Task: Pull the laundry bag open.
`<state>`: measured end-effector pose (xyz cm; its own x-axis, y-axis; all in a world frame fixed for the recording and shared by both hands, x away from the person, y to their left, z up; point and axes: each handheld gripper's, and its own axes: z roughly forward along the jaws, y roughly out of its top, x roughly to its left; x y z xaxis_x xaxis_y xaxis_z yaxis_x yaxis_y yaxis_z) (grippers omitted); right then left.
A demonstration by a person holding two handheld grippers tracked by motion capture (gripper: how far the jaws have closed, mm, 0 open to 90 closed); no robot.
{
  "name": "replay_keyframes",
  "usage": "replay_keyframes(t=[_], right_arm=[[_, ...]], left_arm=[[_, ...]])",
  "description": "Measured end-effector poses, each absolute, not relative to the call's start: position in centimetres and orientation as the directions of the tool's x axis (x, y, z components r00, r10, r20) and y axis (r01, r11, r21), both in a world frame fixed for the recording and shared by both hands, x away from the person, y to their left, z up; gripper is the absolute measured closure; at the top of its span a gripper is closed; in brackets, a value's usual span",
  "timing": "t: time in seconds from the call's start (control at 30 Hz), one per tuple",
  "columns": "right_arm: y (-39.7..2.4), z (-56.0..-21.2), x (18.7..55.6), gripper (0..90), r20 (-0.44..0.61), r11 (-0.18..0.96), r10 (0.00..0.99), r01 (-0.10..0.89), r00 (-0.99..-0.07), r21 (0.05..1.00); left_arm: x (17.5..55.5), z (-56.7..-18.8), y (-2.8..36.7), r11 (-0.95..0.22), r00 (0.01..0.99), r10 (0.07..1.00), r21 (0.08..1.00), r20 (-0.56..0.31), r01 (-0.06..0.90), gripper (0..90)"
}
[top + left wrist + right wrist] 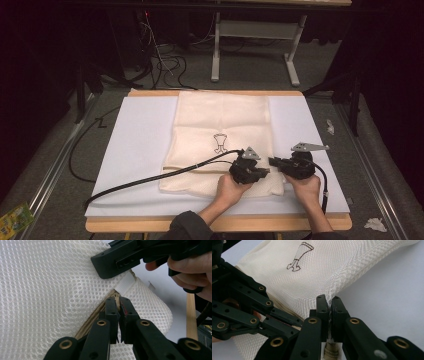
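A cream mesh bag (pixel 220 125) with a small black drawing (pixel 220 143) lies flat on a white board (pixel 135 150). A tan zipper (pixel 91 321) runs across its near part. My left gripper (pixel 264 172) is at the bag's near right corner, pointing right. In the left gripper view, my left gripper (pixel 118 302) is shut on the zipper's end, beside a white fabric tab (pixel 126 282). My right gripper (pixel 274 161) points left from the bag's right edge. In the right gripper view, my right gripper (pixel 329 302) is shut on the mesh edge of the bag (pixel 324 267). The two grippers' tips almost meet.
The board rests on a wooden table (pixel 150 225). The left gripper's black cable (pixel 150 180) trails across the board to the left. On the floor behind are a metal stand (pixel 250 50) and loose wires (pixel 165 65). A green packet (pixel 15 217) and crumpled paper (pixel 375 224) lie on the floor.
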<state>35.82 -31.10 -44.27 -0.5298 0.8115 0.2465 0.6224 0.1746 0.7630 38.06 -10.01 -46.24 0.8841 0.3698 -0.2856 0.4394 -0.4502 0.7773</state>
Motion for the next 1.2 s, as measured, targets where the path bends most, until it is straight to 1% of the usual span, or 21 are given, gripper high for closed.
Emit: replay_keyframes(t=[0.37, 0.5, 1.2], right_arm=[[-31.21, -44.41, 35.68, 88.2, 0.241, 0.176, 0.815, 0.621, -0.527, 0.764], [-30.98, -44.35, 35.64, 88.2, 0.217, 0.2, 0.815, 0.612, -0.537, 0.766], [-30.75, -44.35, 35.61, 88.3, 0.2, 0.218, 0.81, 0.6, -0.551, 0.77]], left_arm=[[37.61, -45.86, -9.55, -0.462, 0.901, 0.359, 0.792, -0.245, 0.399, 86.7], [37.56, -45.86, -9.3, -0.461, 0.9, 0.362, 0.792, -0.242, 0.399, 86.8], [37.11, -45.67, -9.1, -0.481, 0.901, 0.378, 0.786, -0.213, 0.388, 87.2]])
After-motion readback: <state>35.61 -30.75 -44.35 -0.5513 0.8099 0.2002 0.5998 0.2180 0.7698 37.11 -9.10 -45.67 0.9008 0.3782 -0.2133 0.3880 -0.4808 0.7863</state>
